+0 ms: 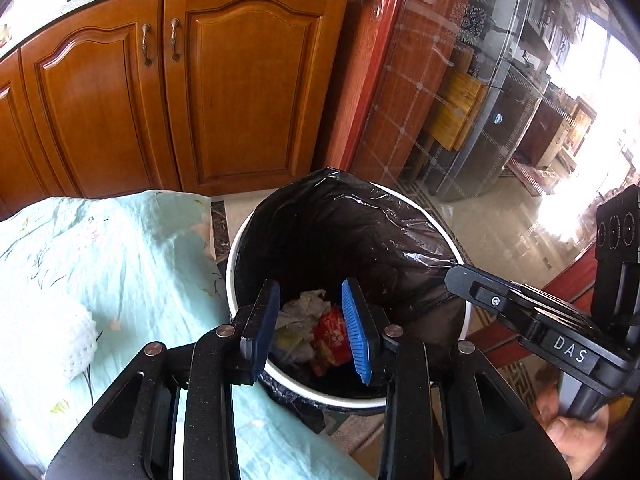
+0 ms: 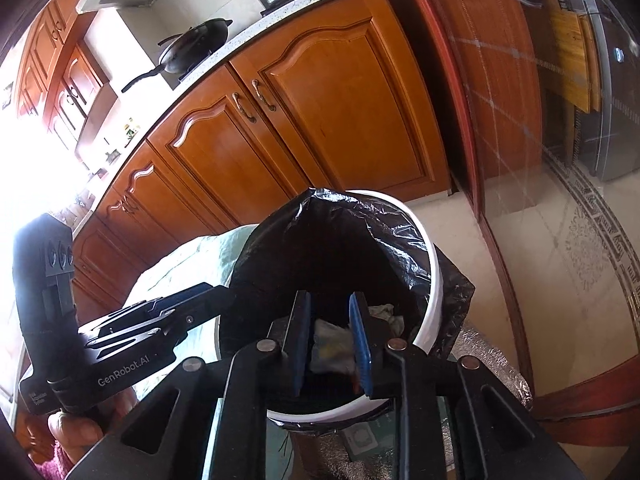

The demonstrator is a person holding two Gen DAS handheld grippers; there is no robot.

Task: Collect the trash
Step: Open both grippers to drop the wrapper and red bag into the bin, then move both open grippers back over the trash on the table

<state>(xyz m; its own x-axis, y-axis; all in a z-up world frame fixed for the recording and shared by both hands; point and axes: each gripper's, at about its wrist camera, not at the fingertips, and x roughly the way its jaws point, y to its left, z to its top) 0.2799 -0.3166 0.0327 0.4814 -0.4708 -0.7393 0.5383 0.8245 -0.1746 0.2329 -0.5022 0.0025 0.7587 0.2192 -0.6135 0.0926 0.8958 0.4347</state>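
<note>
A white trash bin [image 1: 454, 246] with a black liner bag [image 1: 360, 216] stands on the floor beside a table. Inside lie crumpled paper [image 1: 304, 308] and a red wrapper [image 1: 334, 334]. My left gripper [image 1: 310, 326] hovers over the bin's near rim, open and empty. My right gripper [image 2: 330, 344] hovers over the same bin [image 2: 434, 276] from the other side, open and empty, with crumpled trash [image 2: 332, 344] seen below between its fingers. Each gripper shows in the other's view: the right one in the left wrist view [image 1: 452, 276], the left one in the right wrist view [image 2: 228, 294].
A table with a pale green floral cloth [image 1: 100, 260] stands left of the bin, and a white foam net [image 1: 76, 340] lies on it. Wooden kitchen cabinets [image 1: 180, 92] stand behind. A glass sliding door [image 1: 460, 100] is to the right. Pans [image 2: 196, 48] sit on the counter.
</note>
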